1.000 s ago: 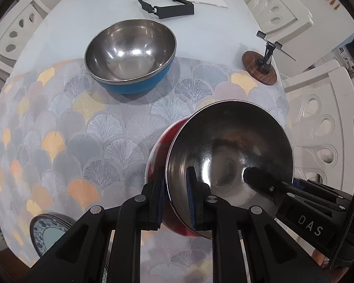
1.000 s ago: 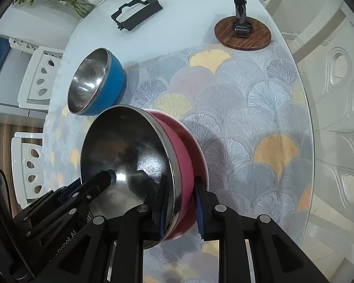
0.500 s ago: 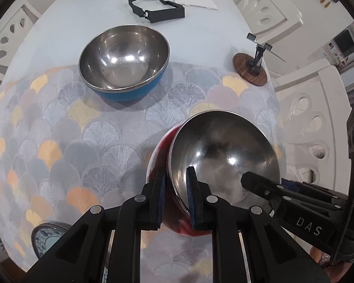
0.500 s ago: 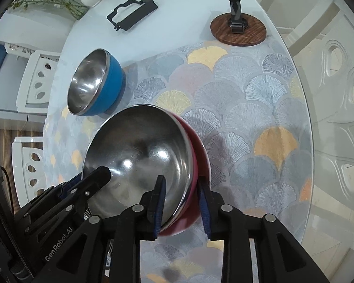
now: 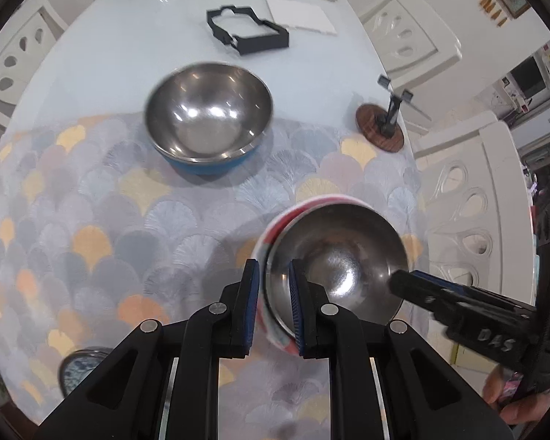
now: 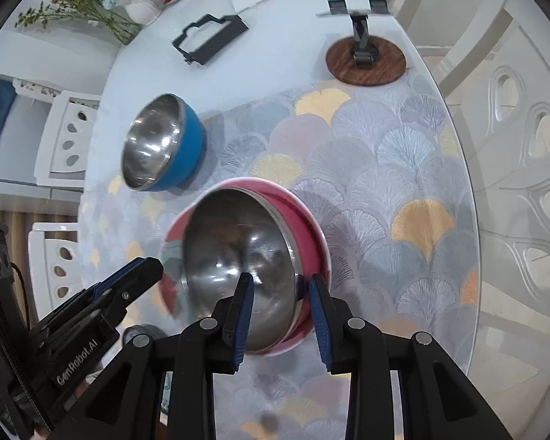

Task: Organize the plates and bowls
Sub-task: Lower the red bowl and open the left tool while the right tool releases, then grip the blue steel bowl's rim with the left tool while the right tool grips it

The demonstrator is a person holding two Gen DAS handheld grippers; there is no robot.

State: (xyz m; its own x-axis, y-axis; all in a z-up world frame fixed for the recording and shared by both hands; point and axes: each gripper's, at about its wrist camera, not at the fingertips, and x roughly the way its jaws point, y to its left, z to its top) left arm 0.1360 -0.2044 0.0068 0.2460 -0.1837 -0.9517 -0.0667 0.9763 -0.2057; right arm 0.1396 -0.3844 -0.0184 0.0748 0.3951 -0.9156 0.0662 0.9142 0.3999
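A steel-lined red bowl (image 5: pixel 333 267) (image 6: pixel 238 256) rests on the patterned mat (image 5: pixel 91 220). My left gripper (image 5: pixel 271 300) stands astride its near rim with the jaws slightly apart. My right gripper (image 6: pixel 280 315) is open, its fingers spread either side of the bowl's other rim. A steel-lined blue bowl (image 5: pixel 207 117) (image 6: pixel 161 146) stands farther back on the mat's far edge. A blue patterned plate (image 5: pixel 75 363) peeks out at the lower left in the left wrist view.
A black frame (image 5: pixel 245 31) (image 6: pixel 209 36) and white card (image 5: pixel 300 14) lie at the table's far side. A phone stand on a wooden disc (image 5: pixel 383 128) (image 6: pixel 365 55) is at the right. White chairs (image 5: pixel 469 201) ring the table. A flower vase (image 6: pixel 139 7) stands far left.
The red bowl has come down from a tilted hold to the mat. Both grippers have loosened their jaws on its rim, the right one clearly wider.
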